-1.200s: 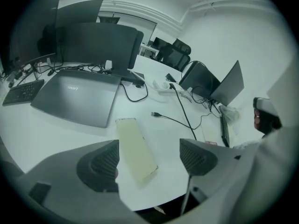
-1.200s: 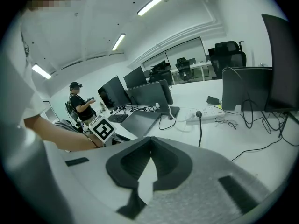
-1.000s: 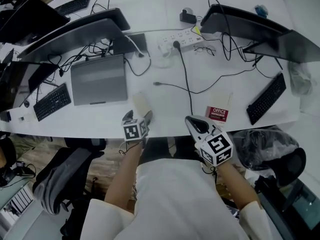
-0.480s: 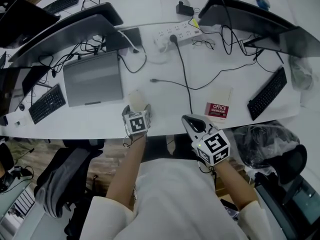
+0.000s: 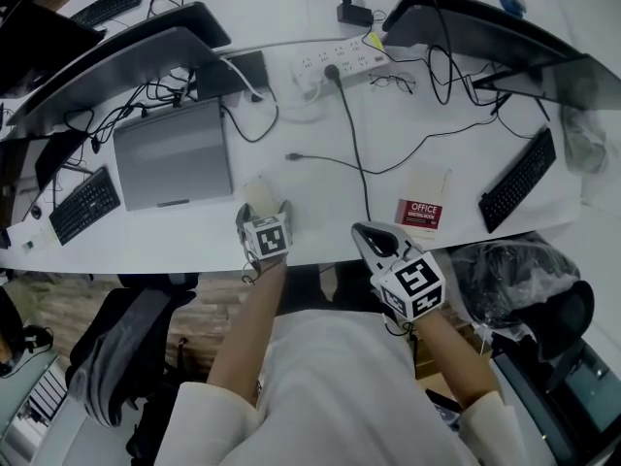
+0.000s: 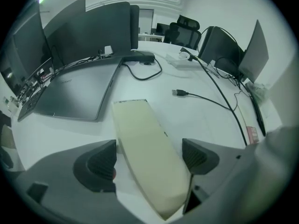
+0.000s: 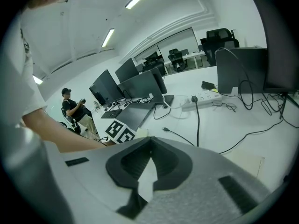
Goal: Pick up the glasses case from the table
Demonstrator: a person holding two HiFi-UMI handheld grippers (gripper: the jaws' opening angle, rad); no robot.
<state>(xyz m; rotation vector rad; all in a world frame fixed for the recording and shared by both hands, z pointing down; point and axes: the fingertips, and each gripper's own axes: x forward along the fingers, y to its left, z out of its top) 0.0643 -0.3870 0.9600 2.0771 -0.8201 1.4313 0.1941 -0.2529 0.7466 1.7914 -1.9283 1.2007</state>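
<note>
My left tongs [image 6: 149, 158] point steeply down at the bench's front edge. The jaws are opening and already spread wide, with one dark ribbed pad [image 6: 103, 161] on each side of the cream oblong hard-shell glasses case [image 6: 140, 127]. A gap shows on both sides and neither pad presses, so there is no grip yet. I judge the spread is that wide because the case is broad and lies slanted across the gap, so the jaws need room to straddle it.

The case lies flat on the white bench [image 6: 205, 125], near the front edge, with its long axis running away from me. It sits just beside the right edge of the grey closed laptop [image 6: 74, 92]. The black cable with a USB plug [image 6: 180, 93] lies apart to the right, out of the way of the grasp.

My right tongs [image 7: 149, 148] are pressed together with nothing in them. They hang over the bench's front edge, well apart from the case and near the red-and-white office notebook [image 5: 421, 214]. I judge they are parked there so they don't crowd the left side.

Judged next step: close across the case's width, then lift it.
</note>
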